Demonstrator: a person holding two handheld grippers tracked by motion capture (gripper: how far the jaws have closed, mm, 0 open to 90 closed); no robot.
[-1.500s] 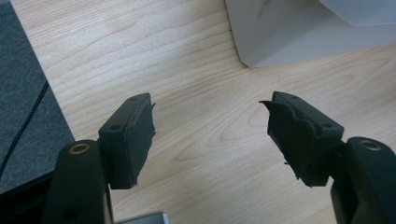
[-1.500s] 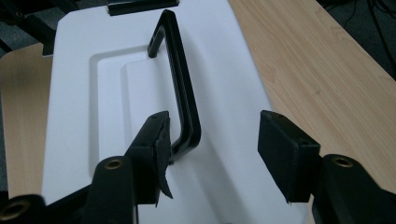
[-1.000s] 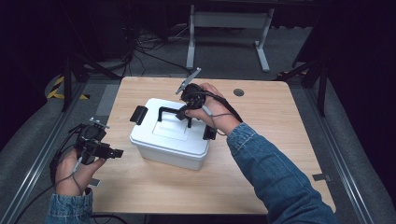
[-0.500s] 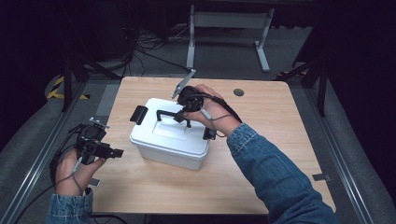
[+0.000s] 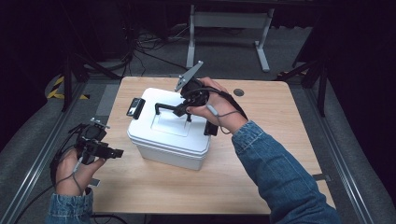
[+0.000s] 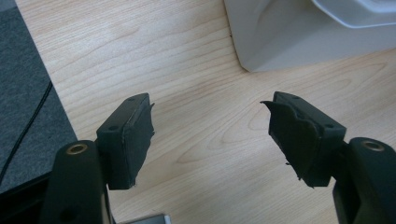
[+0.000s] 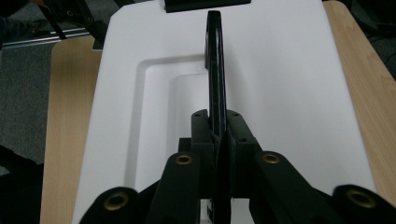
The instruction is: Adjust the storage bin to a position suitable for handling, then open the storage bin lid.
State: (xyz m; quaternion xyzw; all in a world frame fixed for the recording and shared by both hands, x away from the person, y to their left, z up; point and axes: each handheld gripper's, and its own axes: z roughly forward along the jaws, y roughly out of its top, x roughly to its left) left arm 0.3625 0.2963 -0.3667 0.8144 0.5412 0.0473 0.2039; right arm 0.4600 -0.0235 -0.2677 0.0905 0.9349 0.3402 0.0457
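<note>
A white lidded box (image 5: 159,144) stands on the wooden table (image 5: 280,130), with black latches at its left end (image 5: 135,107) and right end (image 5: 211,129). Its black carry handle (image 5: 166,107) is raised upright above the lid. My right gripper (image 5: 183,110) is shut on that handle (image 7: 215,70), and the jaws clamp its bar from both sides over the white lid (image 7: 289,93). My left gripper (image 5: 112,153) hovers open at the table's left edge, beside the box. Its two pads (image 6: 135,135) stand wide apart over bare wood, with the box's lower corner (image 6: 280,42) just beyond.
Grey floor (image 5: 28,140) and a metal rail run along the table's left side. A small dark round hole (image 5: 238,92) sits near the table's far edge. A metal stand's legs (image 5: 224,28) rise behind the table. Bare wood spreads right of the box.
The right gripper has stayed clamped on the handle and shifted slightly, with the handle standing a little higher. The left gripper has not moved.
</note>
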